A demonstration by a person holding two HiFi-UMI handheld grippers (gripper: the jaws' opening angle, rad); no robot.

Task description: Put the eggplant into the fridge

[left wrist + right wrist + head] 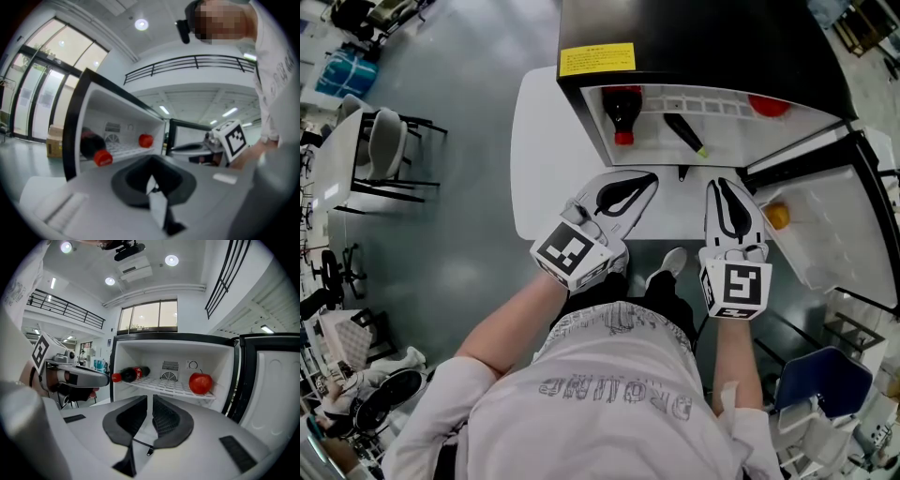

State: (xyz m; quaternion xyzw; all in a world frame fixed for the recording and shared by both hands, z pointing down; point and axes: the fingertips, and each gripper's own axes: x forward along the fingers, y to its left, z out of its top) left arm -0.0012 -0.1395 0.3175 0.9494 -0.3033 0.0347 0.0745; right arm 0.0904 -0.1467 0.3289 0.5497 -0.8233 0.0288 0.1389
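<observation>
The left gripper hovers over the table's near edge, facing the open fridge, its jaws together with nothing in them. On the fridge shelf a bottle lies at the left edge. The eggplant lies right of it by the front edge, and an apple sits at the right edge. The right gripper, near the door, has its jaws a narrow slit apart and empty.

We find the fridge standing open at frame centre. A bottle left and an apple right flank the free middle of the shelf.
</observation>
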